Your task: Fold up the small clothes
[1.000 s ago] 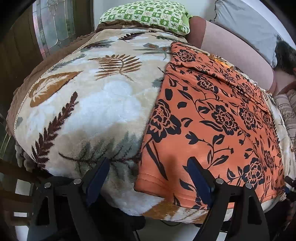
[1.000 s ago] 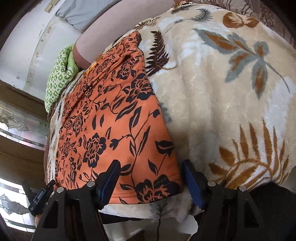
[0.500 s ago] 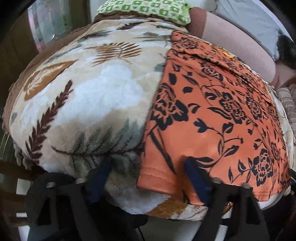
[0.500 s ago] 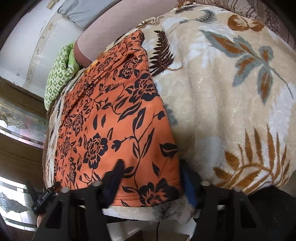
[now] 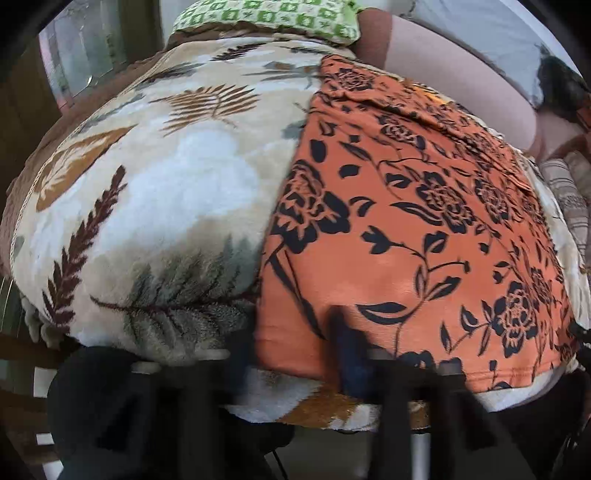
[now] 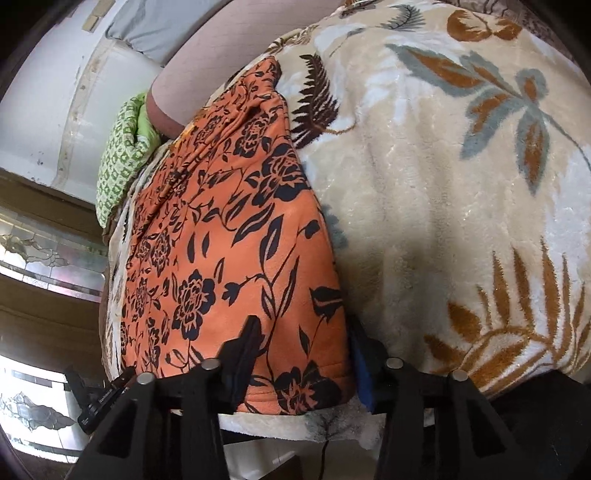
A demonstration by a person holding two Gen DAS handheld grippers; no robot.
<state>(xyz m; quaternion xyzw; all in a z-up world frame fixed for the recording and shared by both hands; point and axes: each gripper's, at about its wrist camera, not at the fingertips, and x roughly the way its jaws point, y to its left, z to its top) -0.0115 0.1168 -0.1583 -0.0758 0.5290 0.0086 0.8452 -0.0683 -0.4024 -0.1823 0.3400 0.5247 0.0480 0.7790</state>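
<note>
**Both grippers at the near hem of the orange garment**

An orange garment with a black flower print point(image 5: 424, 236) point(image 6: 229, 258) lies spread flat on a plush leaf-patterned blanket point(image 5: 155, 192) point(image 6: 461, 192). Its long axis runs from the near edge of the blanket toward the far edge, where a green checked pillow point(image 5: 266, 14) point(image 6: 118, 173) and a pale bolster point(image 5: 461, 74) lie. The hemmed end is nearest, just short of the blanket's near edge; the far end narrows and shows folds and creases.

The left gripper point(image 5: 295, 354) sits at the near left corner of the garment. It is motion-blurred. One finger shows as a dark blue smear over the orange cloth by the hem, the other lies at the garment's left side edge, on the blanket. The fingers appear spread across that corner, with a strip of hem between them; whether they pinch the fabric cannot be told.

The right gripper point(image 6: 303, 362) sits at the near right corner. Its left finger point(image 6: 243, 354) rests on top of the orange cloth, while the blue-padded right finger point(image 6: 364, 369) stands just beside the garment's right side edge, against the blanket. The fingers are spread, straddling the corner, not clamped together.

The left gripper's body also shows at the lower left of the right wrist view, near the garment's other near corner.
</note>
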